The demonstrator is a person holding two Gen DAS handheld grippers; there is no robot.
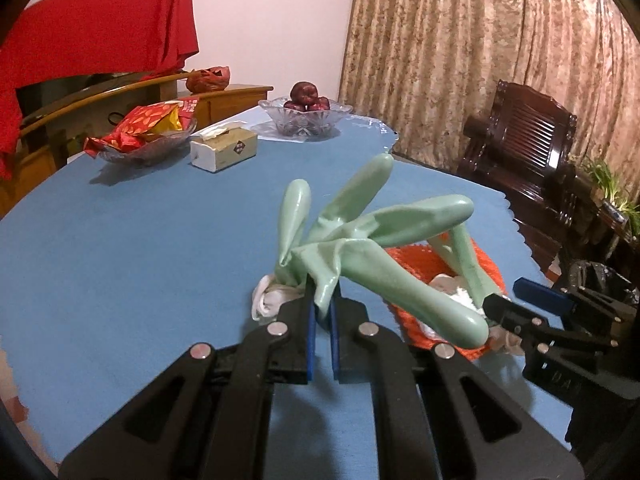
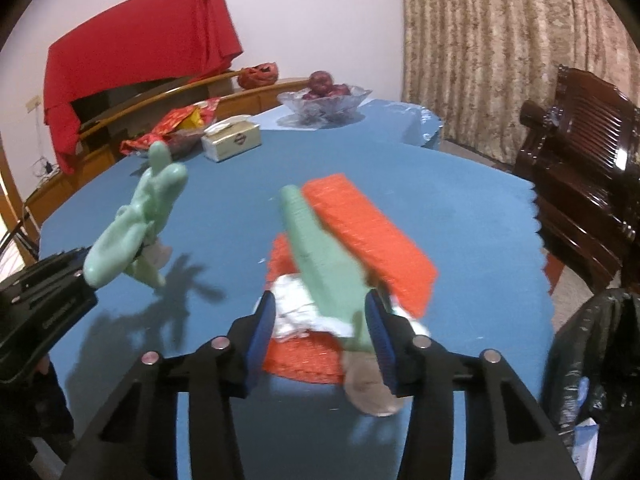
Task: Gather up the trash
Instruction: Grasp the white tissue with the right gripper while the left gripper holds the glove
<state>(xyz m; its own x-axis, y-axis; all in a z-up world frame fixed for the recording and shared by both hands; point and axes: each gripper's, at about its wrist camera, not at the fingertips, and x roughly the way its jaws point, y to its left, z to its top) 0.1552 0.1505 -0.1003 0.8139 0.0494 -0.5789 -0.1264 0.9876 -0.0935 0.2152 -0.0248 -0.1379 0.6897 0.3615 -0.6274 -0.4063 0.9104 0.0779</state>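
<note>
My left gripper [image 1: 322,300] is shut on the cuff of a pale green rubber glove [image 1: 360,248], held above the blue table [image 1: 140,240] with its fingers splayed; the right wrist view has that glove [image 2: 136,216] at the left. A crumpled white tissue [image 1: 268,296] lies just beyond it. My right gripper [image 2: 320,304] straddles a heap: orange mesh netting [image 2: 368,232], white tissue [image 2: 292,304] and a second green glove piece [image 2: 316,256]. Its jaws stand apart on either side of the heap. A beige wad [image 2: 372,392] lies under the right finger.
At the table's far side stand a tissue box [image 1: 224,152], a glass bowl of dark red fruit [image 1: 306,116] and a dish of red snack packets [image 1: 148,140]. A black bin bag [image 2: 592,360] hangs off the table's right edge, near a dark wooden chair [image 1: 520,140].
</note>
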